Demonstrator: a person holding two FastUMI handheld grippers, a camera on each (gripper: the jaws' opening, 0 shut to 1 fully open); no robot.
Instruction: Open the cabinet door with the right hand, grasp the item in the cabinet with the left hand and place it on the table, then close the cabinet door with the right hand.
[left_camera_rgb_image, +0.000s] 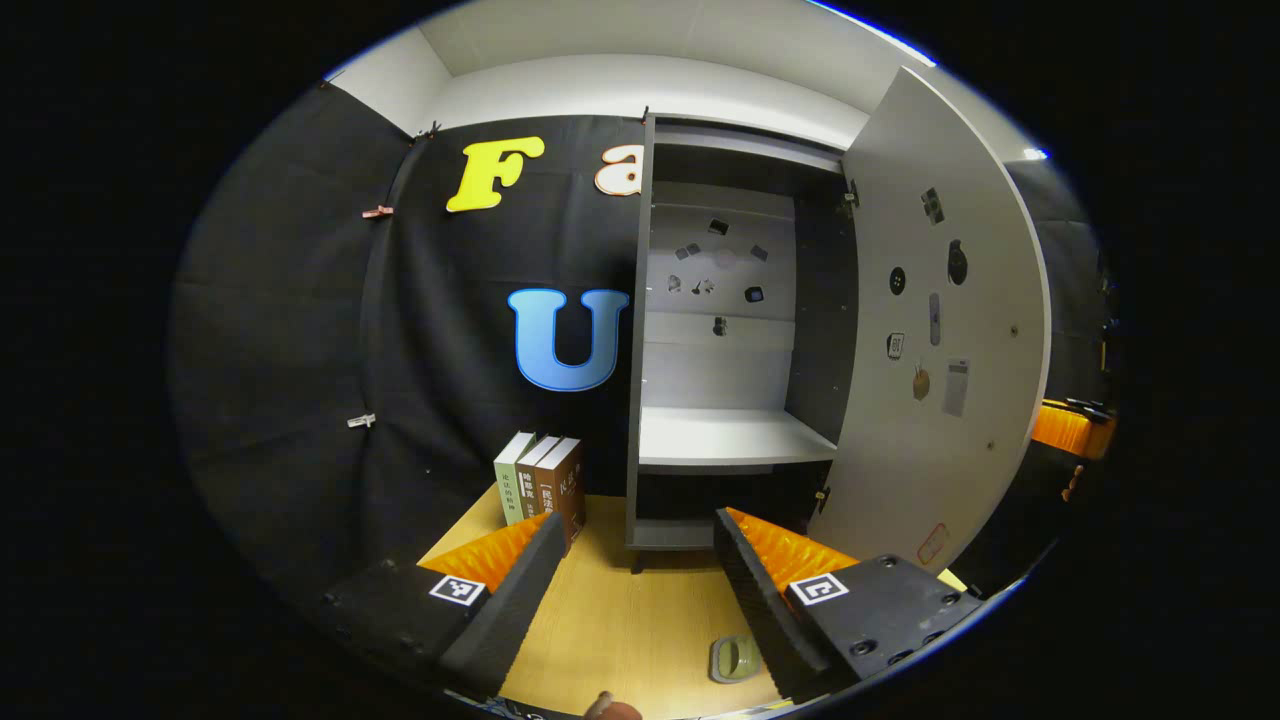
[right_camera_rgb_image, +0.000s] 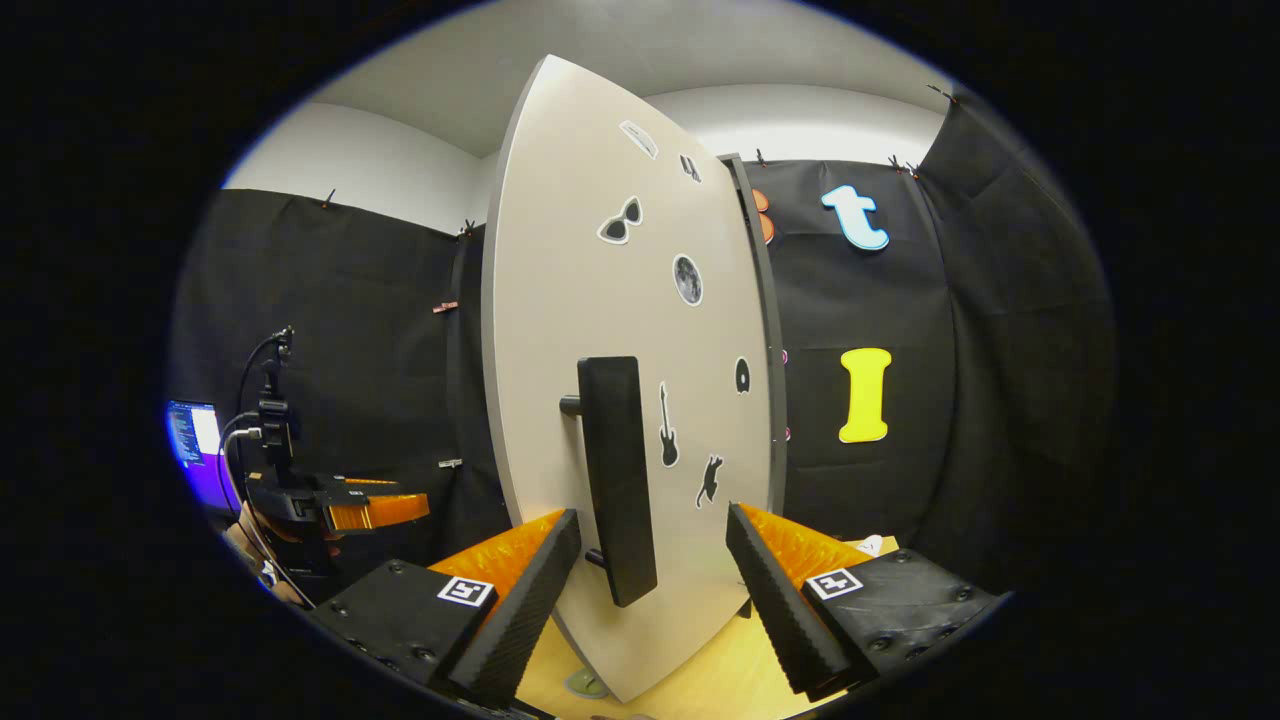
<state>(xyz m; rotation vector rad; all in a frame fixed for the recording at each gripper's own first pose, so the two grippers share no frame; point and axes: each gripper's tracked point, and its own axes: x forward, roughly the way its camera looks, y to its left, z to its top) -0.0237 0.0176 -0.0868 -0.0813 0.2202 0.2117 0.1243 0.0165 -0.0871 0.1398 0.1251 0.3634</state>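
Your right gripper (right_camera_rgb_image: 655, 565) faces the open door (right_camera_rgb_image: 620, 330), jaws wide on either side of its handle (right_camera_rgb_image: 615, 475) but not gripping; close off-centre and a finger could slip past the handle and knock the door. Your left gripper (left_camera_rgb_image: 635, 560), jaws wide and empty, hovers before the cabinet (left_camera_rgb_image: 735, 440), the item (left_camera_rgb_image: 735, 658) on the table (left_camera_rgb_image: 620, 620) below it.
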